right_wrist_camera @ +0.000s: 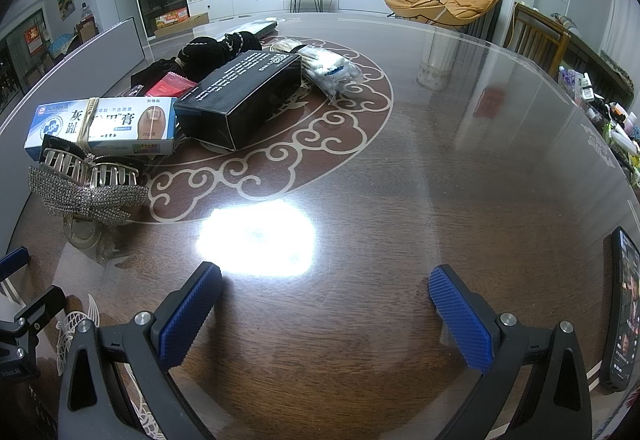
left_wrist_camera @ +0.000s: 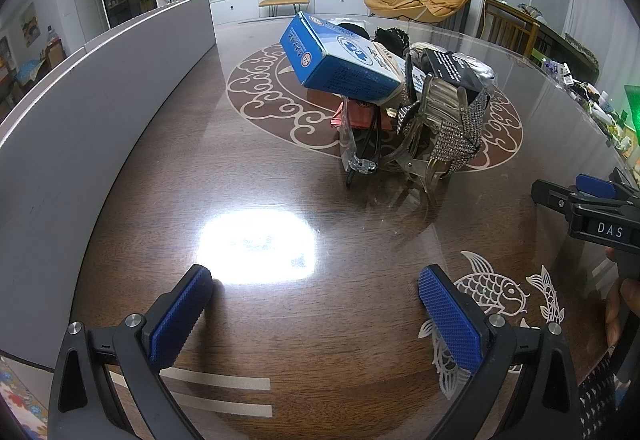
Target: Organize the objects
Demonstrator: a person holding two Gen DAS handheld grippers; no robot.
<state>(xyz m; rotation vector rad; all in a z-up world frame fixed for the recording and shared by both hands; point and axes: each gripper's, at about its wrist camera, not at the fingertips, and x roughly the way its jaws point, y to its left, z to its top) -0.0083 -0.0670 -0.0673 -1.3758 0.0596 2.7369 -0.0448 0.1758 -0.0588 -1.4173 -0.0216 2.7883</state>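
A pile of objects lies on the round wooden table [left_wrist_camera: 280, 176]. A blue-and-white medicine box [left_wrist_camera: 340, 60] rests tilted on top, also in the right wrist view [right_wrist_camera: 104, 128]. Beside it lie a black box [right_wrist_camera: 244, 96], a rhinestone hair claw clip [left_wrist_camera: 444, 120] [right_wrist_camera: 88, 184], a red packet [right_wrist_camera: 166, 85], black fabric with a chain [right_wrist_camera: 216, 48] and a bag of cotton swabs [right_wrist_camera: 328, 70]. My left gripper [left_wrist_camera: 316, 304] is open and empty, well short of the pile. My right gripper [right_wrist_camera: 326, 300] is open and empty over bare table, and shows in the left wrist view [left_wrist_camera: 592, 208].
A grey board [left_wrist_camera: 100, 92] stands along the table's left edge. A phone [right_wrist_camera: 620, 308] lies at the right edge near my right gripper. Clutter lines the far right rim [left_wrist_camera: 600, 108]. A glass sheet covers the table.
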